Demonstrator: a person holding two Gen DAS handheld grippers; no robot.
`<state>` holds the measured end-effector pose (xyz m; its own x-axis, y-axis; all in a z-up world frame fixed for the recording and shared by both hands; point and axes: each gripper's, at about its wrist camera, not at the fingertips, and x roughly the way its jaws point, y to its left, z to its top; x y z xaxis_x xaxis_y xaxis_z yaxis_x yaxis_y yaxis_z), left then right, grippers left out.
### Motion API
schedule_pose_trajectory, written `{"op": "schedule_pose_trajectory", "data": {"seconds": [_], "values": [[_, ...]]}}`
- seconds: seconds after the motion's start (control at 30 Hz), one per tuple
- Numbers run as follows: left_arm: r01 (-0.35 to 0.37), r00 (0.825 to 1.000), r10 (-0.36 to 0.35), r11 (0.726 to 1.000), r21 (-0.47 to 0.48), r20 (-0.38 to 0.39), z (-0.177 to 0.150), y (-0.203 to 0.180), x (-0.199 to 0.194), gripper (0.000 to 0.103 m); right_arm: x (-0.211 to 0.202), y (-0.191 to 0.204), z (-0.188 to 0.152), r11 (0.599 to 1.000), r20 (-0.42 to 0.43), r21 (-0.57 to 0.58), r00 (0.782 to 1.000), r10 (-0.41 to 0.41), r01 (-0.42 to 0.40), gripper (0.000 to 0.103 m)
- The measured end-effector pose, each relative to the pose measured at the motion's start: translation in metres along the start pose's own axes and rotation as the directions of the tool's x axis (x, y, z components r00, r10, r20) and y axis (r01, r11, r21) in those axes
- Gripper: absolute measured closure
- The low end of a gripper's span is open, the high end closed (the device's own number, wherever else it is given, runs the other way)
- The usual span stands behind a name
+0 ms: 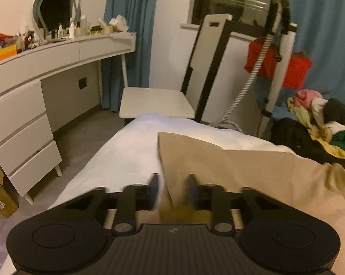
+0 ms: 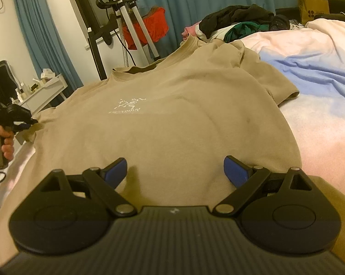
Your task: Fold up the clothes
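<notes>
A tan T-shirt (image 2: 172, 126) with a small white chest print lies spread on the bed, collar at the far end. My right gripper (image 2: 176, 171) hovers over its near hem, open, with nothing between the blue pads (image 2: 235, 171). In the left wrist view a fold of the same T-shirt (image 1: 218, 167) runs between the fingers of my left gripper (image 1: 173, 183). The jaws stand apart and white sheet shows beside the left finger, so the pads do not press the cloth. From the right wrist view the left gripper (image 2: 29, 122), held by a hand (image 2: 2, 142), sits at the shirt's left sleeve.
A pile of mixed clothes (image 2: 236, 20) lies at the far end of the bed, beside a pink and blue duvet (image 2: 310, 68). A garment steamer stand (image 1: 275, 57), a white chair (image 1: 156, 100) and a dresser (image 1: 46, 68) stand off the bed's left side.
</notes>
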<state>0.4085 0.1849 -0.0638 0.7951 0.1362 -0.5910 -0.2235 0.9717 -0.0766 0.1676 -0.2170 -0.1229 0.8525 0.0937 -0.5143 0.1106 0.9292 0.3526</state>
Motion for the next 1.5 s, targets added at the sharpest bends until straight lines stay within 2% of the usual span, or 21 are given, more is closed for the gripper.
{"op": "schedule_pose_trajectory", "data": {"seconds": [0.13,0.3,0.47,0.6,0.67,0.73,0.83,0.93,1.0,1.07,1.23,1.27,1.3,1.33,1.4,1.5], "values": [[0.108,0.994,-0.109,0.992,0.061,0.008,-0.025,-0.009,-0.065,0.048,-0.003,-0.002,0.004,1.000,0.003,0.014,1.000,0.003,-0.003,0.012],[0.241,0.969,-0.246,0.961,0.134,0.016,-0.067,-0.036,-0.161,0.035,-0.013,-0.005,0.012,0.999,0.009,0.030,1.000,0.010,-0.010,0.012],[0.326,0.941,-0.337,0.920,0.218,0.013,-0.112,-0.077,-0.242,0.026,-0.042,-0.016,0.028,0.997,0.086,0.058,0.995,0.041,-0.047,0.012],[0.381,0.919,-0.395,0.897,0.224,0.018,-0.138,-0.101,-0.285,0.021,-0.071,-0.036,0.044,0.990,0.162,0.129,0.986,0.027,-0.048,0.012],[0.409,0.908,-0.419,0.891,0.198,0.011,-0.151,-0.106,-0.298,0.020,-0.080,-0.054,0.051,0.977,0.163,0.209,0.987,0.011,-0.046,0.012],[0.426,0.902,-0.432,0.887,0.177,0.000,-0.163,-0.109,-0.305,0.020,-0.089,-0.073,0.058,0.957,0.164,0.287,0.986,-0.005,-0.043,0.011],[0.436,0.898,-0.439,0.887,0.150,-0.010,-0.175,-0.110,-0.306,0.020,-0.086,-0.093,0.066,0.942,0.182,0.333,0.983,-0.032,-0.031,0.011],[0.429,0.902,-0.431,0.895,0.127,-0.005,-0.176,-0.107,-0.294,0.020,-0.061,-0.106,0.076,0.951,0.161,0.309,0.984,-0.069,0.016,0.017],[0.421,0.906,-0.424,0.898,0.124,-0.003,-0.178,-0.106,-0.285,0.019,-0.037,-0.118,0.079,0.945,0.123,0.326,0.990,-0.075,0.031,0.032],[0.418,0.907,-0.421,0.900,0.120,-0.005,-0.180,-0.105,-0.275,0.019,-0.015,-0.126,0.081,0.936,0.103,0.349,0.991,-0.091,0.050,0.033],[0.434,0.901,-0.432,0.894,0.107,-0.040,-0.183,-0.114,-0.244,0.019,0.032,-0.122,0.087,0.954,0.072,0.295,0.995,-0.074,0.049,0.034],[0.437,0.899,-0.435,0.892,0.111,-0.045,-0.184,-0.118,-0.240,0.019,0.039,-0.118,0.087,0.961,0.066,0.269,0.994,-0.091,0.070,0.040],[0.442,0.897,-0.439,0.890,0.115,-0.048,-0.184,-0.121,-0.236,0.019,0.046,-0.114,0.087,0.966,0.060,0.240,0.992,-0.110,0.093,0.055],[0.448,0.894,-0.445,0.886,0.118,-0.050,-0.184,-0.124,-0.232,0.019,0.048,-0.104,0.085,0.975,0.059,0.178,0.988,-0.144,0.132,0.063],[0.460,0.888,-0.458,0.879,0.123,-0.051,-0.184,-0.128,-0.227,0.019,0.054,-0.079,0.083,0.978,0.071,0.032,0.975,-0.209,0.207,0.088],[0.467,0.884,-0.465,0.876,0.116,-0.045,-0.184,-0.128,-0.222,0.019,0.050,-0.028,0.077,0.933,0.174,-0.209,0.950,-0.259,0.292,0.093]]}}
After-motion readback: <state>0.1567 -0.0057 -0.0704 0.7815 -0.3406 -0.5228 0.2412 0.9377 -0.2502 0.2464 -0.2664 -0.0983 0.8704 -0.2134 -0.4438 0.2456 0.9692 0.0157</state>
